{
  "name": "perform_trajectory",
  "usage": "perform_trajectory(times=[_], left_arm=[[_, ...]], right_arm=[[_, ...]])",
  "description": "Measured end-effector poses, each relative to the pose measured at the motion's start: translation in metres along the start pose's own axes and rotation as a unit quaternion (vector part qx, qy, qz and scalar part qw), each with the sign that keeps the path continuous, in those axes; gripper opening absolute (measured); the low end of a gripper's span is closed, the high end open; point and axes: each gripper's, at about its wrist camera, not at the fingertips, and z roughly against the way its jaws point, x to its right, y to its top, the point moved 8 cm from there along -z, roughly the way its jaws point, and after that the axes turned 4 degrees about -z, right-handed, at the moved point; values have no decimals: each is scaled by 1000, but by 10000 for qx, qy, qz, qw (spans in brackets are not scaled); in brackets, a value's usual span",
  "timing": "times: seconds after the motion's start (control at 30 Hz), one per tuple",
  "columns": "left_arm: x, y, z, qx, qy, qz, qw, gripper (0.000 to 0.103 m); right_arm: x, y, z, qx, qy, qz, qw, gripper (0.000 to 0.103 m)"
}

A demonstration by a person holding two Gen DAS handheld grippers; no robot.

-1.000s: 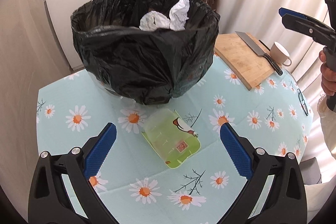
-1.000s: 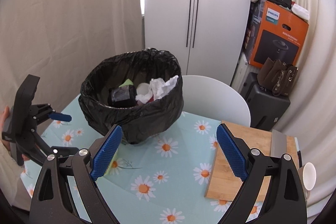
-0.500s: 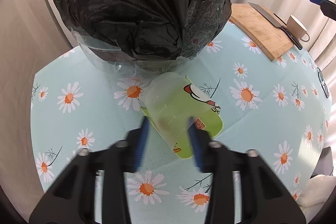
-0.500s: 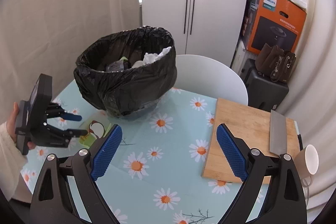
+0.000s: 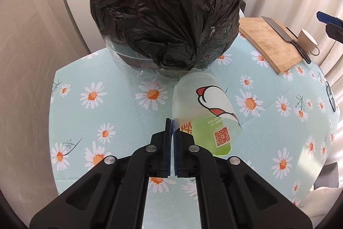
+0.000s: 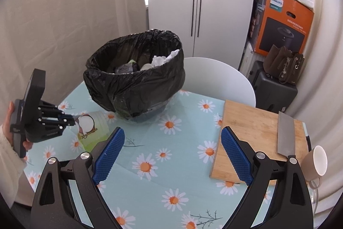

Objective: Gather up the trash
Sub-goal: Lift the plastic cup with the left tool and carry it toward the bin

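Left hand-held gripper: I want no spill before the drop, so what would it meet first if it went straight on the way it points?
Carrying the translucent green-printed plastic cup, the left hand-held gripper points at the black-bag-lined bin. Its lower side wall, not the opening, probably comes first; depth is unclear.

Trash bin point(image 5: 165, 20) blocks ahead; tabletop point(image 6: 171, 164) rightward seemingly open.

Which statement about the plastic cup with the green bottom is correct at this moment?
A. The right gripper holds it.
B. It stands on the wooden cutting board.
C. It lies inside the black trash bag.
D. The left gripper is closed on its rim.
D: the left gripper is shut on the rim of the plastic cup, beside the trash bag; the right gripper is open and holds nothing.
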Motion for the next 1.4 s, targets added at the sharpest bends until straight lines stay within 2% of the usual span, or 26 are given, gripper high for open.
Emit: perform_trajectory(times=[0.47, 0.73, 1.0, 1.13, 1.23, 1.4], left_arm=[[-18, -20, 58, 280, 458, 613, 9967, 2], [-18, -29, 81, 351, 667, 767, 9942, 2], [-23, -33, 78, 432, 464, 865, 9942, 2], [-26, -26, 77, 628, 141, 915, 9937, 2], [-28, -20, 74, 657, 37, 758, 9949, 2], [-34, -4, 84, 942, -239, 514, 9939, 2]], right_arm=[[-35, -6, 3, -19, 512, 418, 9978, 87], [-49, -12, 6, -47, 808, 533, 9953, 87], [-56, -17, 3, -154, 739, 484, 9960, 87], [-62, -19, 0, -208, 594, 469, 9969, 87], [-69, -21, -1, -280, 512, 400, 9975, 87], [-82, -23, -1, -342, 236, 342, 9985, 87]])
